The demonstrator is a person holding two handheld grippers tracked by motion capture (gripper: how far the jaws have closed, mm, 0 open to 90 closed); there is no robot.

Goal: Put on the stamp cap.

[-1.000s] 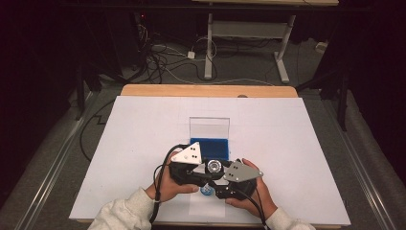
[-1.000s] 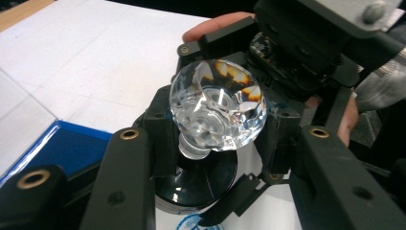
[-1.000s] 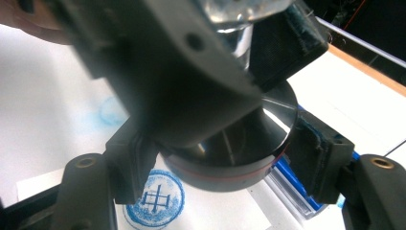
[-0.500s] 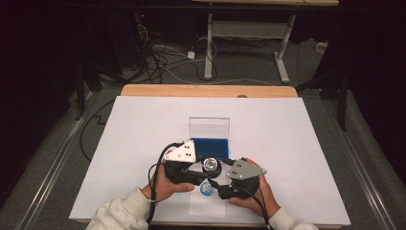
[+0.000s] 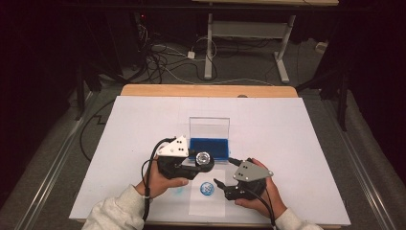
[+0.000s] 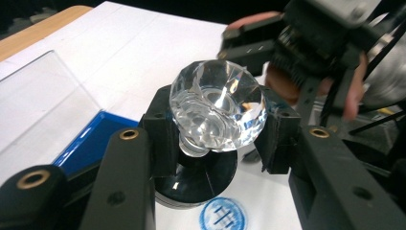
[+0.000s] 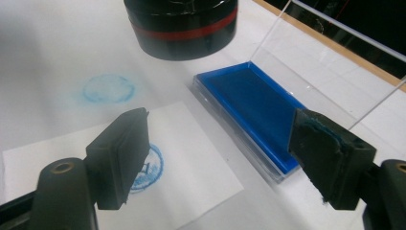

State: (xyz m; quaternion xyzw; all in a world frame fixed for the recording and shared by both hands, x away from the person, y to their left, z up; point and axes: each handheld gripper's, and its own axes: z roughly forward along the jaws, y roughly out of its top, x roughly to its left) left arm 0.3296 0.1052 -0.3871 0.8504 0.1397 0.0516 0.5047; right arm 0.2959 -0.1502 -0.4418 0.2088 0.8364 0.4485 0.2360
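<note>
The left gripper was clamped on a stamp, its pads pressing either side of the clear faceted knob. The stamp stood about upright, its long axis running from the knob on top down to the black round base just below the jaws, the printing face turned to the table. Directly under that base lay a round blue print on a small sheet of paper. The right gripper had just been opening, and its jaws stood apart with nothing between them. Just beyond its jaws sat the blue ink pad, its clear lid raised behind.
</note>
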